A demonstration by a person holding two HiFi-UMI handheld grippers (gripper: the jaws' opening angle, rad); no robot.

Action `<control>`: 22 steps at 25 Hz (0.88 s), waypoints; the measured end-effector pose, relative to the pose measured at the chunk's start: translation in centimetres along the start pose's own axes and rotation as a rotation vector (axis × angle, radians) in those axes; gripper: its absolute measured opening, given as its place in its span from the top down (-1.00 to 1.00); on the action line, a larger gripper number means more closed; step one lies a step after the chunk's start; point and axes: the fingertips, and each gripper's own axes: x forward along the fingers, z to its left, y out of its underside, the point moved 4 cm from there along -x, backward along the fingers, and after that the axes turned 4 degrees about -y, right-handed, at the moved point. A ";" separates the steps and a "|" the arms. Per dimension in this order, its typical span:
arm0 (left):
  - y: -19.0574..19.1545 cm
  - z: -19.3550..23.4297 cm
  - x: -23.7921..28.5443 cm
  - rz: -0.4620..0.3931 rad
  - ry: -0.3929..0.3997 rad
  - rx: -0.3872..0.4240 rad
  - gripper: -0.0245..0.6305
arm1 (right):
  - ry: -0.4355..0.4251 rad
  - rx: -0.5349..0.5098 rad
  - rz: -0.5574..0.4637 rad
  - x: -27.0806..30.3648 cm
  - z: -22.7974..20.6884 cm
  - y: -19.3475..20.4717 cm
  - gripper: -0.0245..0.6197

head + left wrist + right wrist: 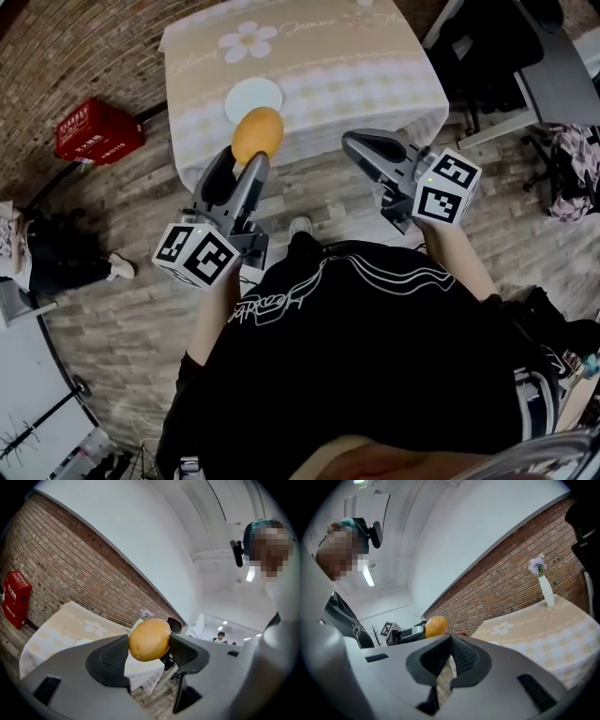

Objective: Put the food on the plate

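An orange-yellow round fruit [257,134] is held up in the air, my left gripper [246,161] shut on it, just in front of the table's near edge. In the left gripper view the fruit [149,640] sits squeezed between the two dark pads. A small white plate [253,98] lies on the beige flowered tablecloth [366,75], just beyond the fruit. My right gripper [367,150] hangs shut and empty to the right, near the table's front edge. From the right gripper view the fruit [436,626] and the left gripper show at the left, past the touching pads [461,657].
A red box [97,131] stands on the wood floor by the brick wall at the left. A white vase with purple flowers [543,585] is on the table's far side. Black chairs and a grey desk [553,66] are at the right. A person [47,253] crouches at the far left.
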 end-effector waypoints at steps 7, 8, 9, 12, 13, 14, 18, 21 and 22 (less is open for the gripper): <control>-2.8 4.7 3.1 0.038 0.018 -0.009 0.09 | 0.049 0.018 -0.008 4.1 -2.2 -1.4 0.93; -3.0 5.3 3.5 0.042 0.018 -0.009 0.09 | 0.055 0.019 -0.009 4.5 -2.5 -1.4 0.93; -3.1 5.9 3.9 0.047 0.019 -0.007 0.09 | 0.061 0.022 -0.010 4.9 -2.8 -1.5 0.93; -3.5 7.5 5.2 0.065 0.019 0.009 0.09 | 0.082 0.030 -0.016 5.8 -3.6 -1.6 0.93; -3.5 8.1 5.6 0.072 0.019 0.013 0.09 | 0.090 0.033 -0.017 6.1 -3.9 -1.6 0.93; -3.5 8.7 6.0 0.080 0.018 0.015 0.09 | 0.098 0.037 -0.018 6.3 -4.1 -1.5 0.93; -3.0 11.0 7.6 0.111 0.005 0.016 0.09 | 0.126 0.058 -0.019 7.1 -5.3 -1.0 0.93; -2.4 12.7 8.8 0.140 -0.006 0.019 0.09 | 0.146 0.077 -0.021 7.6 -6.2 -0.6 0.93; -2.2 13.3 9.1 0.150 -0.010 0.018 0.09 | 0.153 0.082 -0.022 7.7 -6.4 -0.5 0.93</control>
